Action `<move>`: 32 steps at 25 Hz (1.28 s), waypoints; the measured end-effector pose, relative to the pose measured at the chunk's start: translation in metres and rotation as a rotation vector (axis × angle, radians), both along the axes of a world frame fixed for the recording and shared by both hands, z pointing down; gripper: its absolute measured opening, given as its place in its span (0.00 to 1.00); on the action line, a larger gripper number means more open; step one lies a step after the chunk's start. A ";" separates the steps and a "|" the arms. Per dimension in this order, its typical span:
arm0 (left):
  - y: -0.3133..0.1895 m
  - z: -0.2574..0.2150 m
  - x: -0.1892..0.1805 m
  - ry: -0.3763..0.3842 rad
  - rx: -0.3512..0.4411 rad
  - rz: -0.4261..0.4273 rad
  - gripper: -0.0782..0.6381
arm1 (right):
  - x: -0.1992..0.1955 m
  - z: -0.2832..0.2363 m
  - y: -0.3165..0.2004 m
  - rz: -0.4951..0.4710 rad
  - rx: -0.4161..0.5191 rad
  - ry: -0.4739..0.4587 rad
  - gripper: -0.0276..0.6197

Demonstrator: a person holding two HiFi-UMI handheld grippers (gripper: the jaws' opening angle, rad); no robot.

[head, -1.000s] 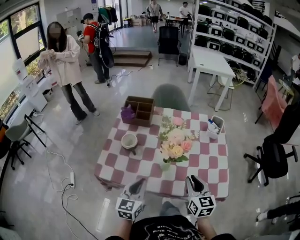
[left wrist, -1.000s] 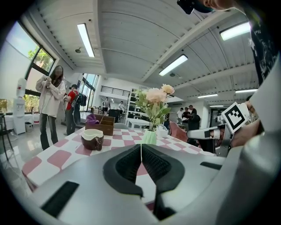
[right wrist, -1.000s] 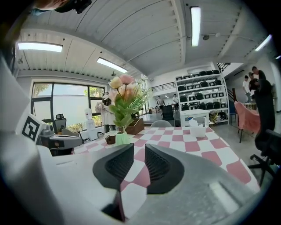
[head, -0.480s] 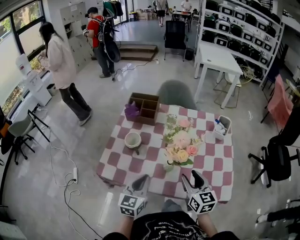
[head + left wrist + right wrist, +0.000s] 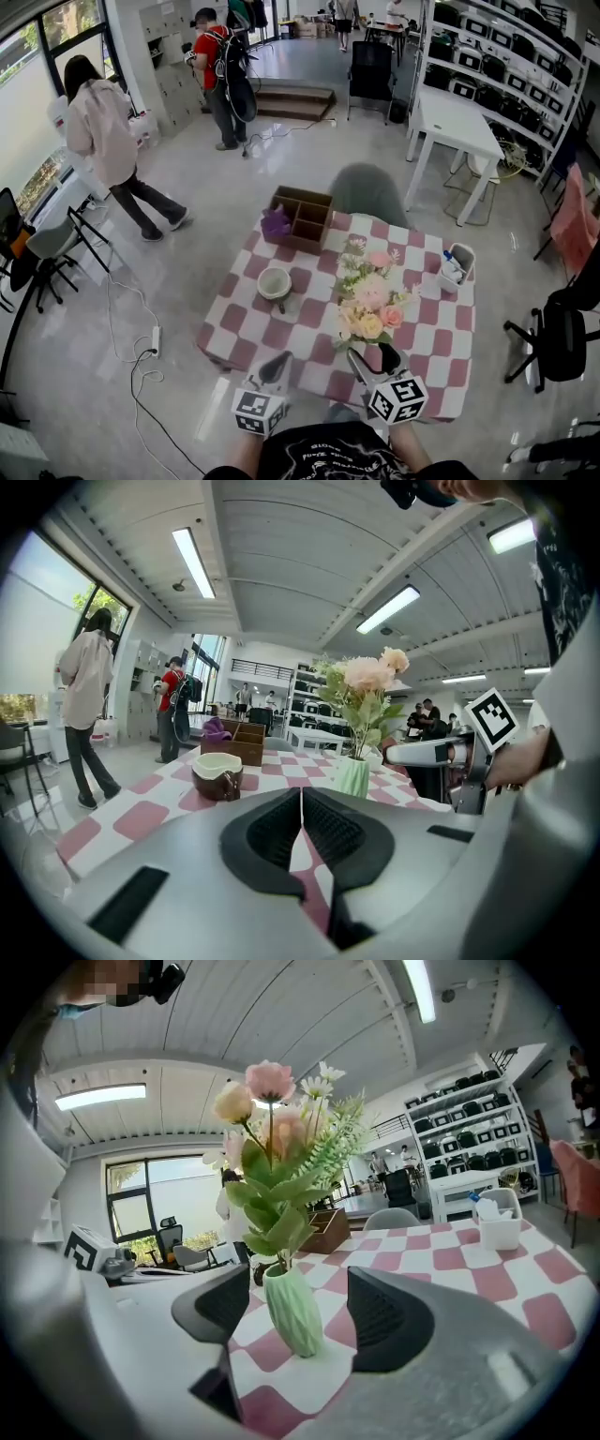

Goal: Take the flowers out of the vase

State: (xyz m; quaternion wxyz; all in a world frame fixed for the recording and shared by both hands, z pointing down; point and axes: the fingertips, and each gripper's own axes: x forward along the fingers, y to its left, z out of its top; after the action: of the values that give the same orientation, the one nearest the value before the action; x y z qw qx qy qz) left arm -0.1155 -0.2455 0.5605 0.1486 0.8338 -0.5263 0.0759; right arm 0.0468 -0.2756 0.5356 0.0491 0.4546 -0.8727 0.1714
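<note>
A bunch of pink, cream and white flowers (image 5: pixel 371 302) stands in a pale green ribbed vase (image 5: pixel 292 1312) near the front edge of the pink-and-white checked table (image 5: pixel 309 314). My right gripper (image 5: pixel 373 360) is open at the vase's foot. Its jaws have just been opening, and the vase stands between and just ahead of them, touching neither pad. In the right gripper view the stems and blooms (image 5: pixel 273 1138) rise above the jaws. My left gripper (image 5: pixel 278 367) is shut on nothing at the table's front edge, left of the vase (image 5: pixel 352 775).
A brown bowl (image 5: pixel 276 283) sits left of the flowers. A wooden organiser (image 5: pixel 302 217) with a purple cloth stands at the far edge, and a white bin (image 5: pixel 454 265) at the right. A grey chair (image 5: pixel 367 192) is behind the table. Two people stand far left.
My right gripper has moved forward and left to the vase, and its jaws have spread apart. The left gripper has barely shifted. The person at far left has turned and walked.
</note>
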 end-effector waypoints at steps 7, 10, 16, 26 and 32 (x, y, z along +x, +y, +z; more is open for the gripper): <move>0.000 0.000 -0.014 -0.002 -0.012 -0.073 0.13 | -0.018 -0.007 -0.014 -0.076 0.011 -0.038 0.55; -0.001 0.000 -0.019 0.016 -0.017 -0.102 0.13 | -0.024 -0.011 -0.018 -0.103 0.022 -0.059 0.55; 0.000 0.003 -0.026 0.026 -0.033 -0.140 0.13 | -0.036 -0.018 -0.029 -0.156 0.066 -0.064 0.55; 0.004 0.012 -0.036 0.025 -0.062 -0.173 0.13 | -0.048 -0.041 -0.037 -0.210 0.191 -0.106 0.49; 0.003 0.013 -0.039 0.023 -0.065 -0.178 0.13 | -0.050 -0.045 -0.037 -0.217 0.214 -0.099 0.42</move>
State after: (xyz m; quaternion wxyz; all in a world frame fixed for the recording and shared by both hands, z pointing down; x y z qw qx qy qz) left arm -0.1546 -0.2429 0.5739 0.1875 0.7793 -0.5938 0.0698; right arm -0.0030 -0.3128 0.4904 -0.0244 0.3515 -0.9312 0.0934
